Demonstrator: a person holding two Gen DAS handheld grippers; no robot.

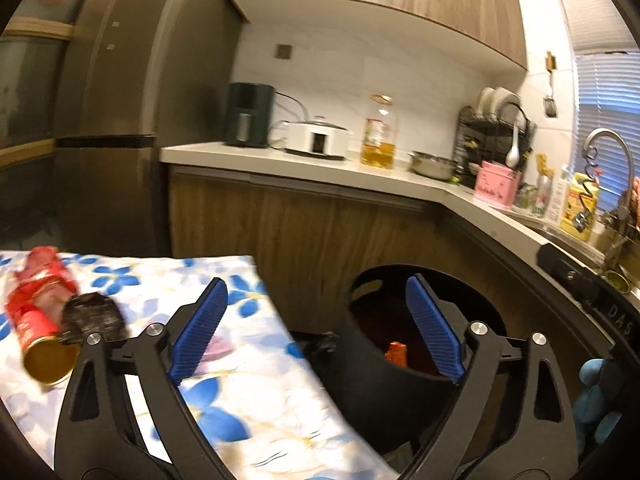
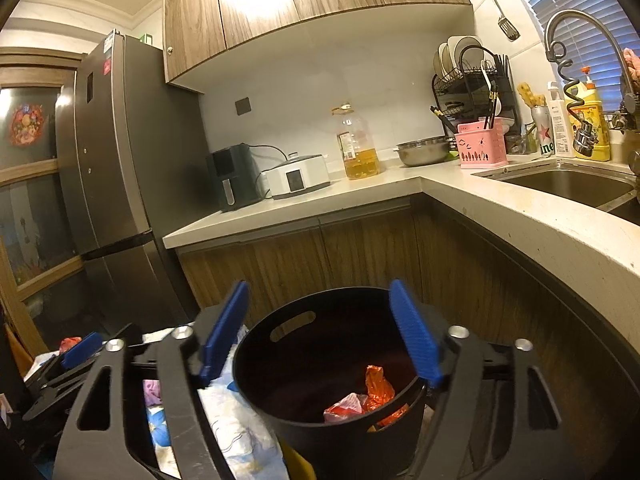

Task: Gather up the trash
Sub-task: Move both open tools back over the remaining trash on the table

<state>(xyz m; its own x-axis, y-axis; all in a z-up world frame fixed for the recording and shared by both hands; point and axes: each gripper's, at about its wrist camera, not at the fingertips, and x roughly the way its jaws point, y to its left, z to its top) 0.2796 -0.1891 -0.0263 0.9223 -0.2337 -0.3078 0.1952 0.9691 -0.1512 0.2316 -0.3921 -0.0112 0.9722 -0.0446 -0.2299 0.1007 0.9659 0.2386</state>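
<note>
A black round bin point(image 2: 320, 420) stands on the floor beside the table, with orange and pink wrappers point(image 2: 378, 390) inside; it also shows in the left wrist view point(image 1: 380, 368). My right gripper point(image 2: 320, 332) is open and empty above the bin. My left gripper point(image 1: 316, 332) is open and empty over the table's right edge. On the flowered tablecloth point(image 1: 248, 400) at left lie a red can point(image 1: 38, 320) on its side and a dark crumpled wrapper point(image 1: 94, 316) beside it. The left gripper point(image 2: 80, 346) shows at lower left in the right wrist view.
A wooden counter runs behind the bin with an oil bottle point(image 2: 358, 146), white cooker point(image 2: 296, 176), air fryer point(image 2: 232, 178), steel bowl point(image 2: 424, 152), dish rack point(image 2: 468, 80) and sink point(image 2: 568, 186). A fridge point(image 2: 116, 168) stands at left.
</note>
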